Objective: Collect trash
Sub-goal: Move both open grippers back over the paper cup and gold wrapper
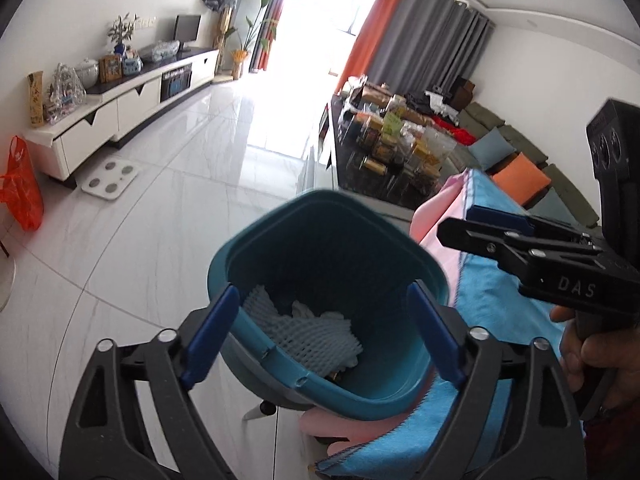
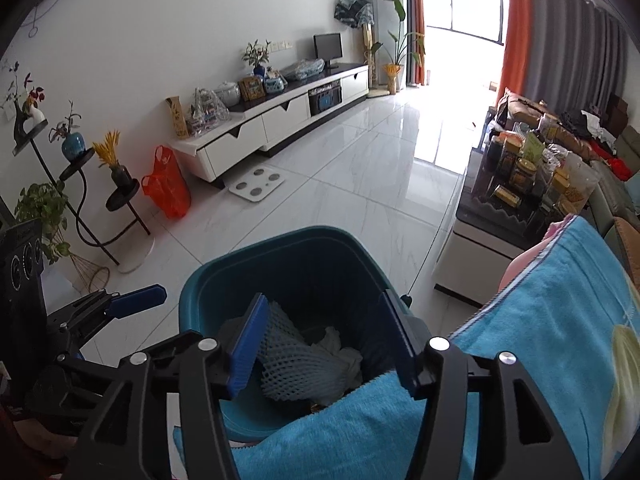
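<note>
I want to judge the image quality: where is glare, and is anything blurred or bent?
Left wrist view: the window is blown out, glare lies on the floor, the bin rim is slightly soft. Right wrist view: the same washed-out window; fisheye bends the wall edges, corners dark.

We log the bin (image 1: 320,248) on the floor (image 1: 168,216), just left of the towel-draped desk (image 1: 492,292). In the bin: foam net (image 1: 308,332) with tissue (image 2: 340,344) beside it. Our left gripper (image 1: 324,336) and right gripper (image 2: 324,344) hang over the bin's mouth, fingers (image 1: 212,332) apart, nothing between them. Behind the bin, a scale (image 1: 112,178) on the floor before the TV cabinet (image 1: 120,108); a bag (image 1: 20,184) left of it.
</note>
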`<state>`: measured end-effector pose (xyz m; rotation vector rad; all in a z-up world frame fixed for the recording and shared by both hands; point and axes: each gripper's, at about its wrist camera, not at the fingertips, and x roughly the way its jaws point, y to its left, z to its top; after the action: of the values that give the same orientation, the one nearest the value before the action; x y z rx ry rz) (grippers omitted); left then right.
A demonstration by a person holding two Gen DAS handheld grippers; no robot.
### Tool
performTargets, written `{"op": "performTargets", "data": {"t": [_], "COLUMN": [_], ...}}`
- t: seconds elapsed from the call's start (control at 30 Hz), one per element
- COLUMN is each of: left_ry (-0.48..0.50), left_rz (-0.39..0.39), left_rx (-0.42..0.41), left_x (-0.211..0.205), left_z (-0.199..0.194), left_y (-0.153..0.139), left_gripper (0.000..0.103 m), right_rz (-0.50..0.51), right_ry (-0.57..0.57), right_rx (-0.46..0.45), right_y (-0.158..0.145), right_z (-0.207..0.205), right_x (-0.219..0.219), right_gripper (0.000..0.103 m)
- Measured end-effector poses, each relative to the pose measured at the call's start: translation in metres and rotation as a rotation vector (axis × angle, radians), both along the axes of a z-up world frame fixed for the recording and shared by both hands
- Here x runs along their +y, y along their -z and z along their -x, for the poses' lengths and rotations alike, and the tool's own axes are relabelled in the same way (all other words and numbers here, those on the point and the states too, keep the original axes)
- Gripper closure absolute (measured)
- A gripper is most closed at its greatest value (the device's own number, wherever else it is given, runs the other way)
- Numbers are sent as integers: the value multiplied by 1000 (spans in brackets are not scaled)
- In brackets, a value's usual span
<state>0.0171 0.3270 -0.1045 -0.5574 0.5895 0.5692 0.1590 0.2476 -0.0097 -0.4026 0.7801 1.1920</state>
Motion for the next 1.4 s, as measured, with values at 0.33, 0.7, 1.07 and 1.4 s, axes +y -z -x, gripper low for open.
{"op": "performTargets", "data": {"t": [0.33,0.7,1.07,1.4], "left_ry": [0,65,175,405], "left_rz": [-102,-339,-528,-498], "left_rx": [-73,-196,-312,-345], "left_x": [-30,-106,-212,-272], "left_z": [13,10,0,-18], "left_y": [-55,-130,-172,-161], "left_gripper": [6,6,6,6], "right_rz": [-122,-254,-362,-373], "right_ry": [100,239,437,705], "right_rx": [-47,-123,-196,-284], "right_y": [-31,-56,-63,-45], "right_z": [-4,10,26,41], "right_x": [-68,-167,-277,-370], "right_gripper": [19,7,7,7]}}
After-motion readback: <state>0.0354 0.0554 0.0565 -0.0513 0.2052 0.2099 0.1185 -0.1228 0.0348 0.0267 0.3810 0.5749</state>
